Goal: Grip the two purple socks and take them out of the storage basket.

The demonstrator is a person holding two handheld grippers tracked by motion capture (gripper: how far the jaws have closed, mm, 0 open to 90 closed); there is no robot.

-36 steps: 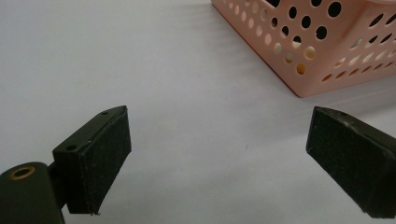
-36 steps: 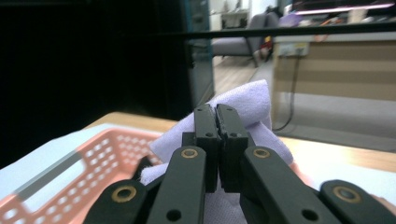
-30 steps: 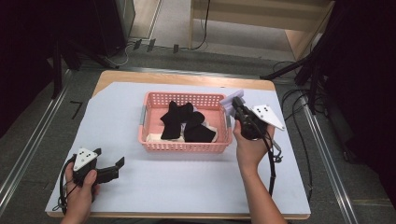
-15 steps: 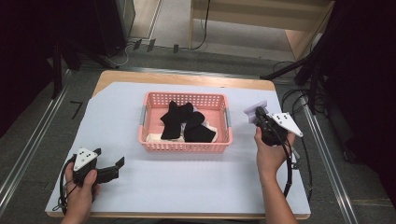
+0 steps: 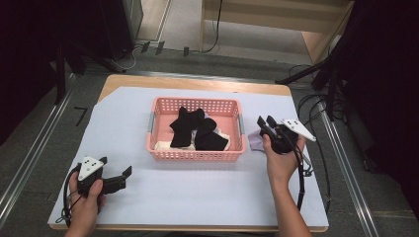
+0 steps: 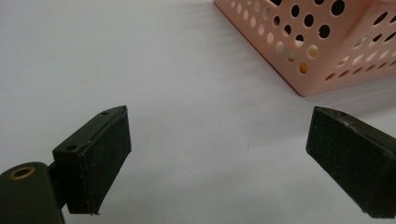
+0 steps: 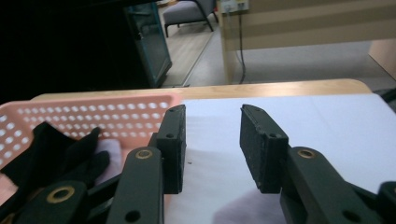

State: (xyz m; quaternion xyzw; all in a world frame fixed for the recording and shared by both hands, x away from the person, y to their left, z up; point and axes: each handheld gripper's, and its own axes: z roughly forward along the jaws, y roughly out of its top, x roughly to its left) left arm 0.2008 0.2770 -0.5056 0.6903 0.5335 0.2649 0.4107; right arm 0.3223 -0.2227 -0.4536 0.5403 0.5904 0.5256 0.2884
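Observation:
A pink perforated basket (image 5: 195,155) sits mid-table and holds black socks (image 5: 187,126) over some white cloth (image 5: 165,145). A small lavender cloth (image 5: 254,140) lies on the table against the basket's right side. Just above and behind that cloth my right gripper (image 5: 264,120) is held open, and the right gripper view shows nothing between its pads (image 7: 212,126). That view has the basket (image 7: 93,116) and a black sock (image 7: 51,149) at its left. My left gripper (image 5: 116,165) rests open on the table at the front left, its jaws (image 6: 217,140) wide apart and pointing toward the basket's corner (image 6: 327,51).
A white sheet (image 5: 207,197) covers the wooden table. Cables (image 5: 301,182) trail from the right gripper near the right edge. Metal rails run along the floor on both sides, and dark equipment stands behind.
My right gripper carried the lavender cloth from over the basket's right rim out to the right, lowered and let it go; the cloth now lies on the table. The left gripper stayed put.

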